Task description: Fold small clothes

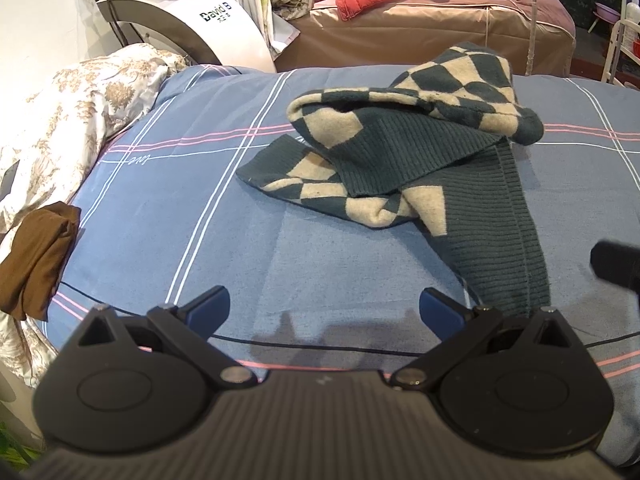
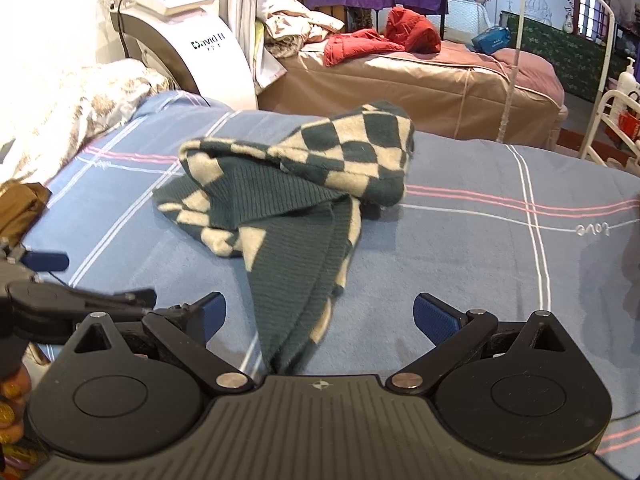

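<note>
A green-and-cream checkered knit garment (image 1: 404, 148) is lying crumpled near the middle of a bed covered by a blue plaid sheet (image 1: 180, 208). The left hand-held gripper (image 1: 324, 312) is being held released above the sheet, just short of the garment's ribbed end. The right hand-held gripper (image 2: 320, 314) is likewise being held spread wide, the ribbed end lying between its blue fingers (image 2: 434, 322), ungrasped. A folded brown cloth (image 1: 36, 264) is resting at the sheet's left edge.

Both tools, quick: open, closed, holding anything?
Left tool: open, empty, over the blue sheet.
Right tool: open, holding nothing; the checkered sweater lies between its fingers, ungripped.
</note>
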A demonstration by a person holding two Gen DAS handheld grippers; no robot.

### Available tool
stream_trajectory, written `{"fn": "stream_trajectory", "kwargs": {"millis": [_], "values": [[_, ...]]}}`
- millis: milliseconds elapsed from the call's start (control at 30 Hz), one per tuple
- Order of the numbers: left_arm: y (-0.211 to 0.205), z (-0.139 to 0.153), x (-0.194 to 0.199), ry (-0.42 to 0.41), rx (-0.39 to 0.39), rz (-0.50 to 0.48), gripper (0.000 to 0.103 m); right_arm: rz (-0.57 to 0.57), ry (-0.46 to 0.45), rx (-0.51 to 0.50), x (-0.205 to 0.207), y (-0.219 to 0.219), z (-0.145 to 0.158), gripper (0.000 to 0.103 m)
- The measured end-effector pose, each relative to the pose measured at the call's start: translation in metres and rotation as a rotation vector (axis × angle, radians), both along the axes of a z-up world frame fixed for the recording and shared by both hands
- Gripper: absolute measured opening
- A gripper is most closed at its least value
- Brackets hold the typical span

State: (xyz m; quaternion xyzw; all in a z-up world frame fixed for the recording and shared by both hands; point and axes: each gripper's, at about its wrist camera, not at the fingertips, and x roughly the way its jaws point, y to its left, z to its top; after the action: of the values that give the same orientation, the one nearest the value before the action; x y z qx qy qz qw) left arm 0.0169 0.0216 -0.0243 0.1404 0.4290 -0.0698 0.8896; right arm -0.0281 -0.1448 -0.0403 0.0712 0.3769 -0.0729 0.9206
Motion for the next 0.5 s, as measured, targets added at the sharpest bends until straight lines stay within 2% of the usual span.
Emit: {"fn": "stream_trajectory", "kwargs": {"millis": [167, 400, 500], "values": [[0.01, -0.006, 0.007, -0.012, -0.012, 0.018, 0.103, 0.056, -0.066, -0.044, 0.026, -0.004, 0.001, 0.103], [0.033, -0.019, 0.019, -0.015, -0.063, 0.048, 0.103, 0.167, -0.131, -0.078, 0.103, -0.019, -0.018, 0.103], [0.042, -0.026, 0.023, 0.005, -0.055, 0.062, 0.103, 0.212, -0.161, -0.101, 0.137, -0.022, -0.025, 0.103]]}}
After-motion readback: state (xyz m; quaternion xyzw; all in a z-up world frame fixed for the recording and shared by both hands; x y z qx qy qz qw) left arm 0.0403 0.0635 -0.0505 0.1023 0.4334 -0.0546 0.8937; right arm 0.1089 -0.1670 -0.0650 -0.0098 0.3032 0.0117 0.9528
